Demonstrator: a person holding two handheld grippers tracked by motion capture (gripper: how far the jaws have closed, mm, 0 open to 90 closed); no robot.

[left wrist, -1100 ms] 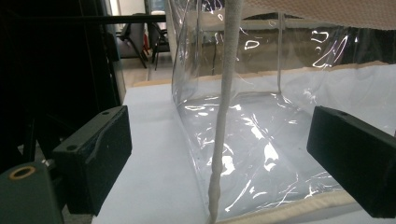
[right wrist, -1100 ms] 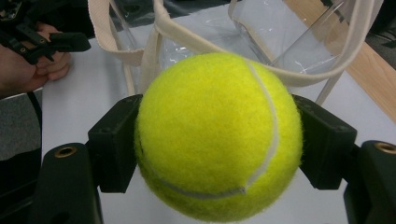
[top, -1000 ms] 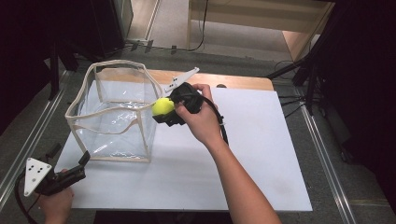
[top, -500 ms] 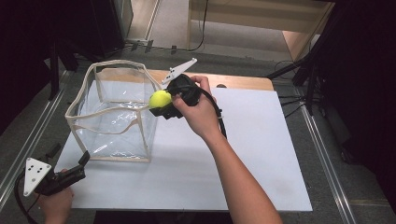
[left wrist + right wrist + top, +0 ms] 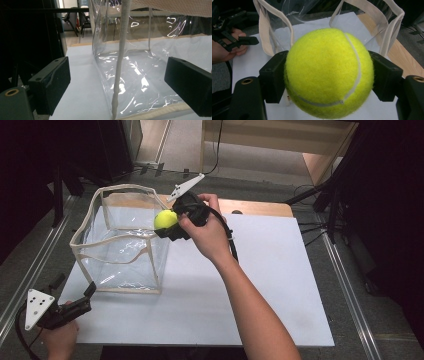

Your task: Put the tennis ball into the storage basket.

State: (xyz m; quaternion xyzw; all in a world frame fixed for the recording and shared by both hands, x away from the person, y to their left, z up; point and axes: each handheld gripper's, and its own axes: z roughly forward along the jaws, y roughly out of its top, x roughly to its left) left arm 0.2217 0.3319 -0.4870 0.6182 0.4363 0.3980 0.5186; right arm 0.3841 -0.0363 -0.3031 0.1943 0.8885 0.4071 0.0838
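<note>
Bag [image 5: 120, 245] on table's [image 5: 280, 285] left half | ball [image 5: 165, 219] above bag's right rim | left gripper [image 5: 75, 307] before bag's near-left corner

A fuzzy yellow-green tennis ball [image 5: 329, 72] with a pale curved seam sits between the black jaws of the right claw [image 5: 328, 75]. Just beyond it stands a clear plastic bag [image 5: 122, 245] edged in beige webbing. Under both lies a white tabletop [image 5: 270, 285] with a tan wooden strip at its far edge.

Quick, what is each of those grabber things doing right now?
Left gripper: open, holding nothing, beside the clear bag.
Right gripper: closed on the tennis ball.
</note>
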